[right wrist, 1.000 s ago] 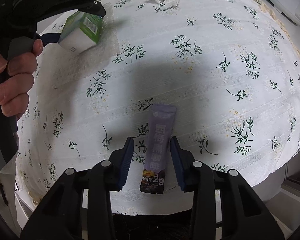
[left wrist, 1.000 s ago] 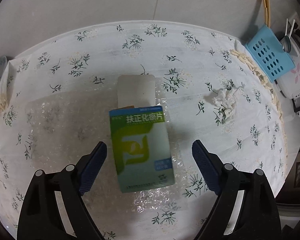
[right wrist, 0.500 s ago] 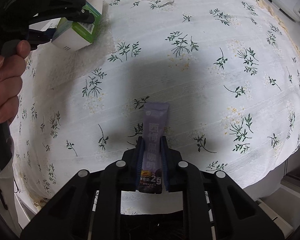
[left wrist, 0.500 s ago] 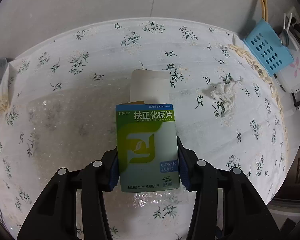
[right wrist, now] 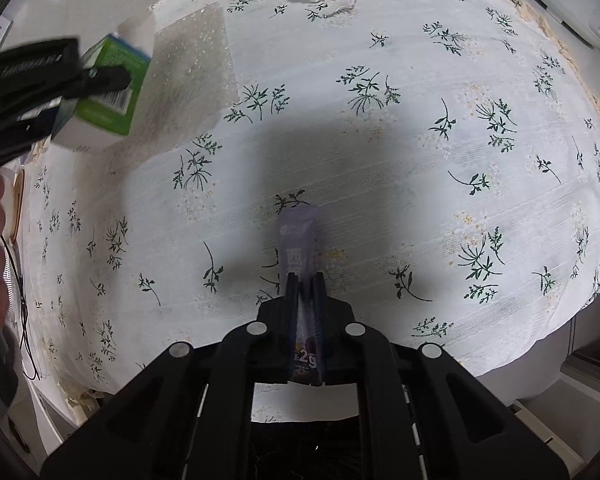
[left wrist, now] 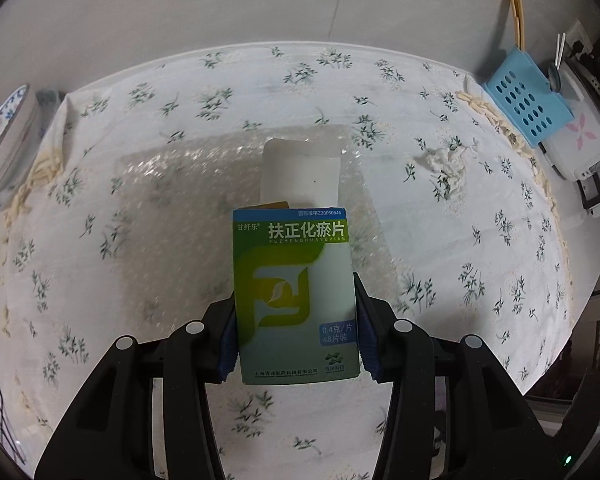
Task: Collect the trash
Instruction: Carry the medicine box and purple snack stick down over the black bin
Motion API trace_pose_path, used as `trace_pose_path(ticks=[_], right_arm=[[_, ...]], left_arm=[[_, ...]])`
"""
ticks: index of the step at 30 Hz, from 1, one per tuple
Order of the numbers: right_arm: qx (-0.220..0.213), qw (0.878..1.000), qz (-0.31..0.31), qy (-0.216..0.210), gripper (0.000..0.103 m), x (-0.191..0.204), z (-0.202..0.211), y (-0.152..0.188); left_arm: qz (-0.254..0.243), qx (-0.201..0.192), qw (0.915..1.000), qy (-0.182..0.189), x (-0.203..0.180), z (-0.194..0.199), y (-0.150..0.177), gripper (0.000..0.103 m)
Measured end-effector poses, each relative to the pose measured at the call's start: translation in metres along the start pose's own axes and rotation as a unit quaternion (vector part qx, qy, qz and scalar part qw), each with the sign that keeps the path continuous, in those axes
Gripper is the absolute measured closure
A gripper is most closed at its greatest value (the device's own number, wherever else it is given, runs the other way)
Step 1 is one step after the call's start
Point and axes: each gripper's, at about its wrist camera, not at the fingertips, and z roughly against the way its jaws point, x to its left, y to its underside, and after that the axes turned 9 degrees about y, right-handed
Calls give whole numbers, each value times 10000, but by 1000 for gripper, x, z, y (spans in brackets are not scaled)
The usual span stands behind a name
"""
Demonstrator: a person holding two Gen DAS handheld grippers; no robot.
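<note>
Floral cloth covered the worktop (right wrist: 440, 152). Your left tongs (left wrist: 296, 320) clamped the box (left wrist: 294, 296) by its sides, raised above the bubble wrap (left wrist: 188, 184); your right tongs (right wrist: 303, 292) pinched the sachet (right wrist: 300, 248) edgewise (both seemingly lifted for binning). One tissue (left wrist: 446, 164) lay uncollected.

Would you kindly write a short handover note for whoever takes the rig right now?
Left gripper: shut on the green box, its top flap open, held above the table.
Right gripper: shut on the purple sachet, pinched edge-on between the fingers.
Done: both items grasped.
Left: the crumpled tissue and the bubble wrap lie on the tablecloth. No bin is in view, so find one and drop both held items before going back for those.
</note>
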Motion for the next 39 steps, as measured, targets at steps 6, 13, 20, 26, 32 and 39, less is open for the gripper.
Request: trace_pose_path(ticks=[6, 13, 20, 26, 32, 39], right_arm=[[55, 9999, 52, 83, 72, 7, -8, -2], [32, 9997, -8, 259, 89, 7, -9, -4], [-133, 9997, -4, 199, 90, 2, 5, 0], [-386, 9990, 133, 160, 90, -6, 30, 4], [-728, 9966, 362, 147, 90, -11, 56, 17], [-1137, 9911, 683, 124, 90, -11, 85, 40]], left_arm=[[107, -50, 9999, -69, 16, 17, 20, 56], [215, -90, 9996, -149, 28, 30, 38, 56], [216, -130, 9995, -164, 27, 43, 54, 56], [266, -178, 9993, -175, 24, 53, 71, 56], [330, -228, 9990, -186, 20, 65, 96, 56], [394, -285, 9987, -172, 14, 80, 131, 56]])
